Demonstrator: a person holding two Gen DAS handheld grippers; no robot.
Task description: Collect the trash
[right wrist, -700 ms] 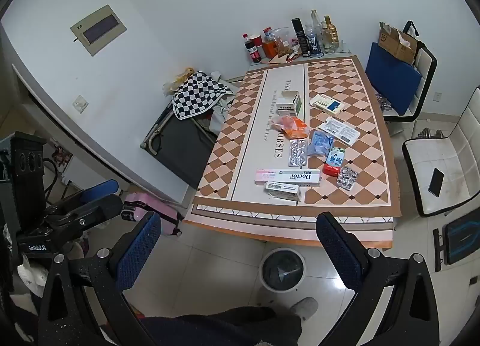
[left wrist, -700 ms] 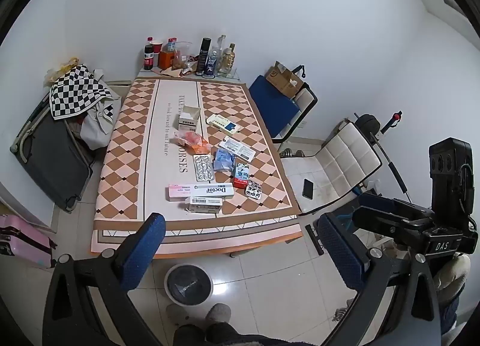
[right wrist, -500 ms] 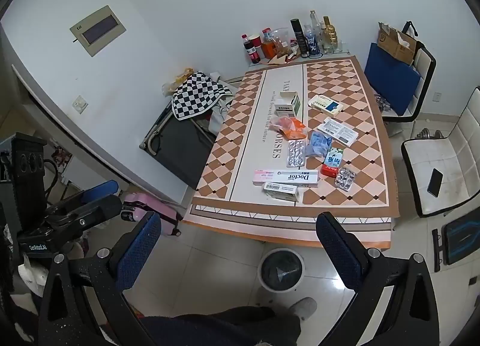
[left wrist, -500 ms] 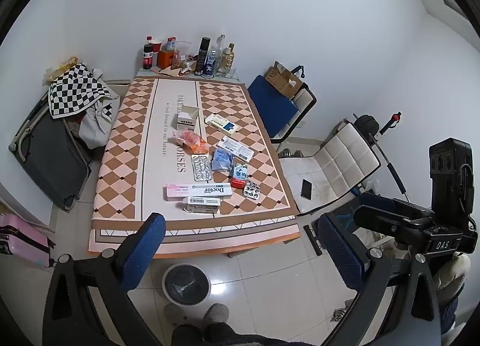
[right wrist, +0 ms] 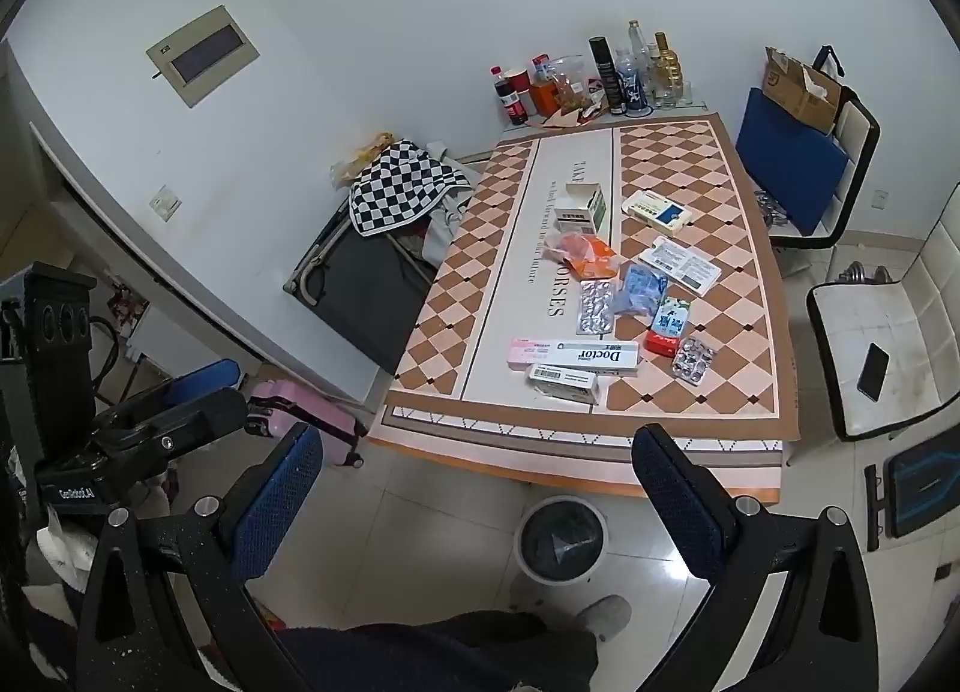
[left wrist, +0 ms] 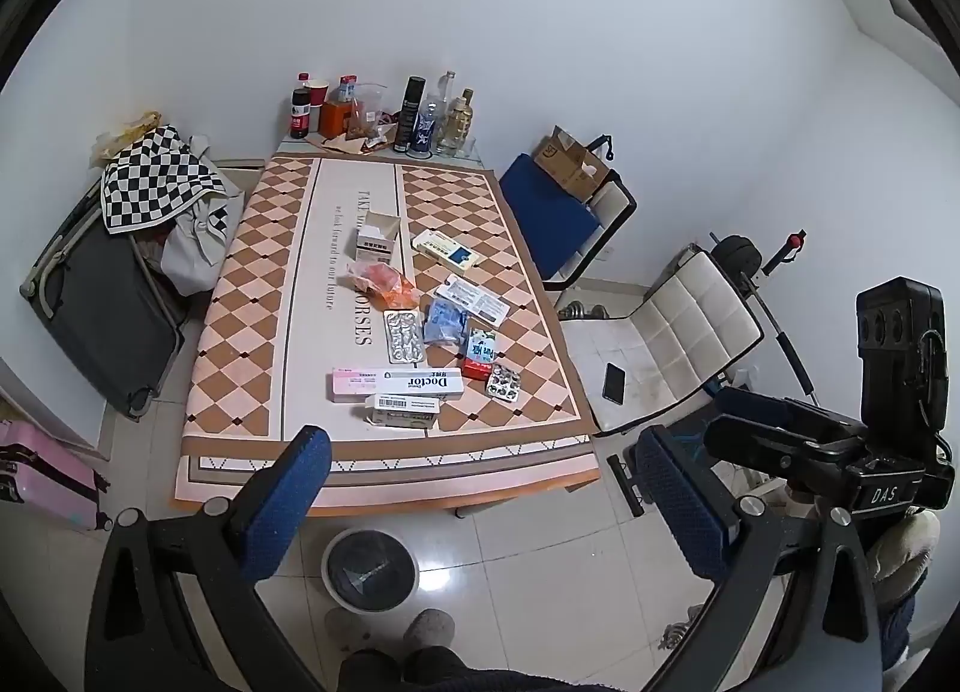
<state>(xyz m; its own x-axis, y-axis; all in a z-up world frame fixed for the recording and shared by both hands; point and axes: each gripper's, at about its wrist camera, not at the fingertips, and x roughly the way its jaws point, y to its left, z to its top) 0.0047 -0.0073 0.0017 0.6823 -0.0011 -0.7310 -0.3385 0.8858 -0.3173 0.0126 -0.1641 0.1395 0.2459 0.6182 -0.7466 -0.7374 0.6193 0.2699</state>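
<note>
The left tongs [left wrist: 474,497] stand wide apart with nothing between the blue pads; the right tongs [right wrist: 477,503] are likewise spread wide and empty; both hang over the floor short of the worktop [left wrist: 252,296], well apart from anything on it. Just beyond and below them a round bin [left wrist: 369,569] lined with a dark bag sits on the tiles near the worktop's front edge; what it holds cannot be made out.

On the patterned cloth the litter lies in one loose cluster: a long box marked Doctor [left wrist: 420,382] and a smaller barcoded carton [left wrist: 403,410] nearest the front; a silver blister sheet [left wrist: 403,336], a crumpled blue packet [left wrist: 446,321] and a small blister pack [left wrist: 503,383] behind them; an orange wrapper [left wrist: 384,281], an open white box [left wrist: 377,236] and flat leaflets farther back. Bottles [left wrist: 420,113] stand along the far edge, apart from the cluster.

As I judge it, the collecting has hardly begun; no piece is in hand, and the whole cluster remains to be carried to the bin.
</note>
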